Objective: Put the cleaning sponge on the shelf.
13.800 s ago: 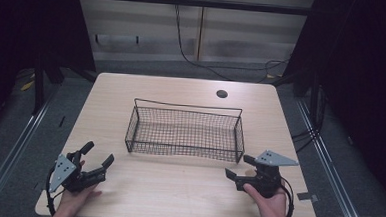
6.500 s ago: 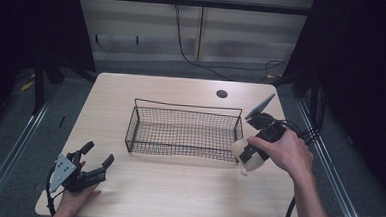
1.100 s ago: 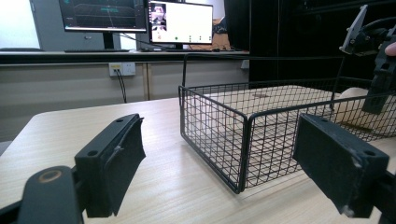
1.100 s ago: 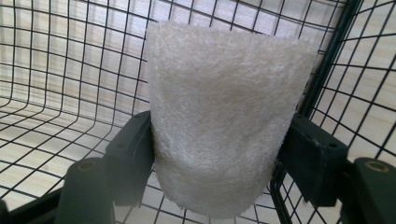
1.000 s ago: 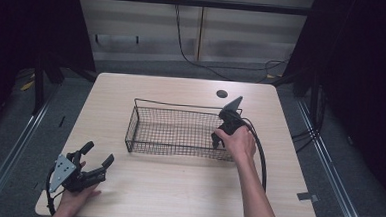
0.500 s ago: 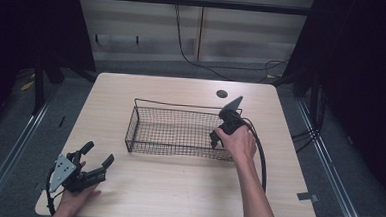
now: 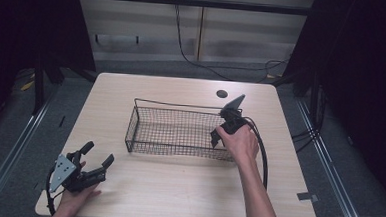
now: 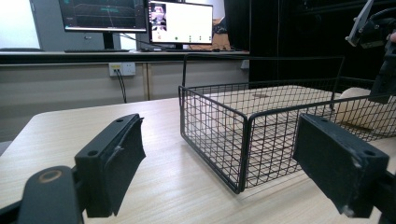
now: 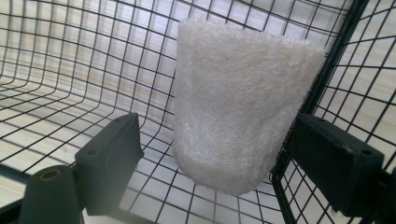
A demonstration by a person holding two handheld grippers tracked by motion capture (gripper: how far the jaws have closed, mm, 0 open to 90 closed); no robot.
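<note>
A black wire basket (image 7: 176,106) stands in the middle of the wooden table (image 7: 177,188). My right gripper (image 7: 213,137) reaches down into its right end. In the right gripper view a white fuzzy sponge-like block (image 9: 238,107) rests in the basket's corner against the mesh wall (image 9: 336,88). The right gripper (image 9: 219,140) is open around it, with a gap showing at the left jaw. My left gripper (image 7: 98,152) rests at the table's front left, open and holding nothing. In its own view the left gripper (image 8: 224,140) faces the basket's near corner (image 8: 240,154).
A round cable hole (image 7: 222,94) sits in the table behind the basket. A small tape mark (image 7: 307,197) lies near the front right edge. Monitors (image 8: 180,22) stand on a desk beyond the table. The right gripper's cable (image 7: 263,157) trails along the forearm.
The right gripper left the table's front right, carried the white block over the basket's right end and lowered into it. Over the last second it barely moved. The left gripper stayed put.
</note>
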